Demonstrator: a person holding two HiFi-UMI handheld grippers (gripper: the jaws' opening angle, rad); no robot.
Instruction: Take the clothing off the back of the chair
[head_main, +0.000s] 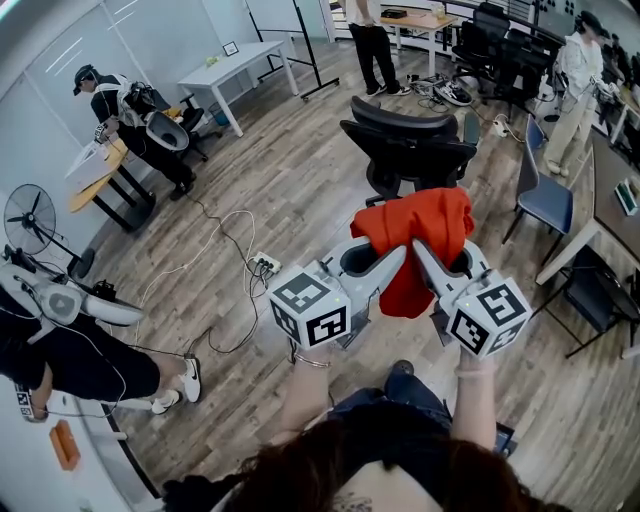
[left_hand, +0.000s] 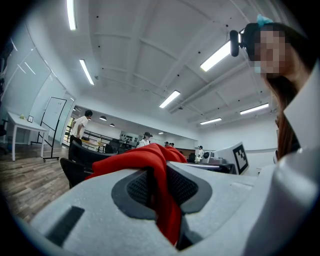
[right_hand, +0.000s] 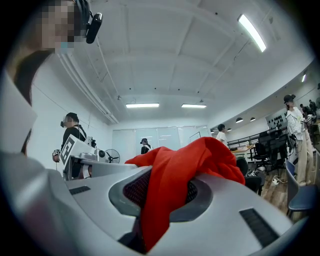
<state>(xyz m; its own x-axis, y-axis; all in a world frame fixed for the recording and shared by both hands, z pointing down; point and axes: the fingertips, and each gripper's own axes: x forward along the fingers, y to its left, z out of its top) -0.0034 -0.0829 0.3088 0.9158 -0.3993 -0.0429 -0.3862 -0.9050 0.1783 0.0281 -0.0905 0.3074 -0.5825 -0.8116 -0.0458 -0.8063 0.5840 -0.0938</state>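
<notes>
Both grippers are raised side by side in front of the person, and each is pinching the red clothing (head_main: 415, 235). In the left gripper view, the left gripper (left_hand: 161, 190) has a thin fold of cloth pressed between its dark pads. In the right gripper view, the right gripper (right_hand: 162, 192) is clamped on a thicker bunch.

In the head view the clothing hangs in the air between the two tips. The left gripper (head_main: 398, 256) and right gripper (head_main: 423, 250) nearly meet there, on the near side of the black chair (head_main: 410, 140). The cloth covers the chair's near edge and base, so I cannot tell whether they touch.

To the left of the chair the wood floor (head_main: 290, 180) lies open. A white cable runs across it to a power strip (head_main: 265, 263) just left of the left gripper. To the right the room is tighter, with a blue chair (head_main: 547, 200) near and the edge of a surface (head_main: 600, 190) beyond it.

A seated person (head_main: 70, 350) is at the near left, cut off by the frame. The clothing's lower edge is partly hidden behind the gripper bodies, and its shape cannot be made out.
</notes>
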